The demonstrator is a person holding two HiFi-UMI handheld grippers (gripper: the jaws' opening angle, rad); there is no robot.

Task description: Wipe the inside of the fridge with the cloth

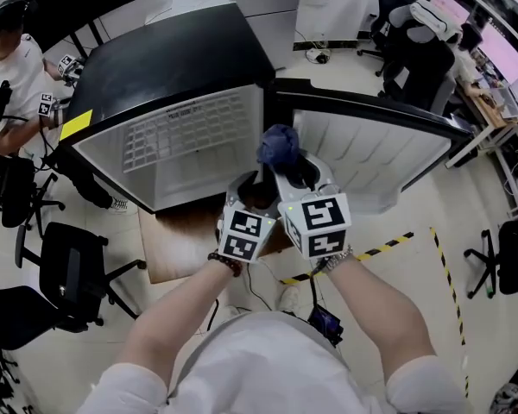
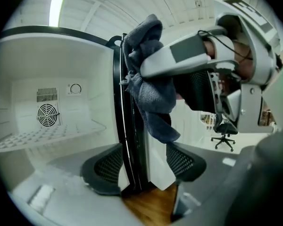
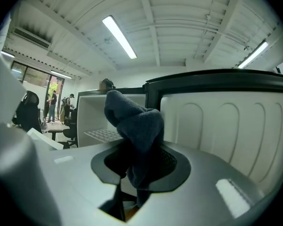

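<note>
A dark blue cloth (image 1: 279, 145) sticks up from my right gripper (image 1: 289, 169), which is shut on it; in the right gripper view the cloth (image 3: 134, 126) bunches between the pads of the right gripper (image 3: 139, 166). My left gripper (image 1: 252, 188) sits just left of it, open with nothing between its jaws. In the left gripper view the cloth (image 2: 151, 93) hangs above the left gripper (image 2: 144, 166). The small black fridge (image 1: 173, 59) stands open just ahead, showing a white interior with a wire shelf (image 2: 42, 138) and a fan (image 2: 47, 114). Its door (image 1: 371, 149) swings out to the right.
The fridge rests on a wooden board (image 1: 181, 240). A seated person (image 1: 9, 67) is at the left, with black office chairs (image 1: 69, 274) nearby. Yellow-black floor tape (image 1: 388, 247) runs at the right. More chairs and desks (image 1: 414, 50) fill the far right.
</note>
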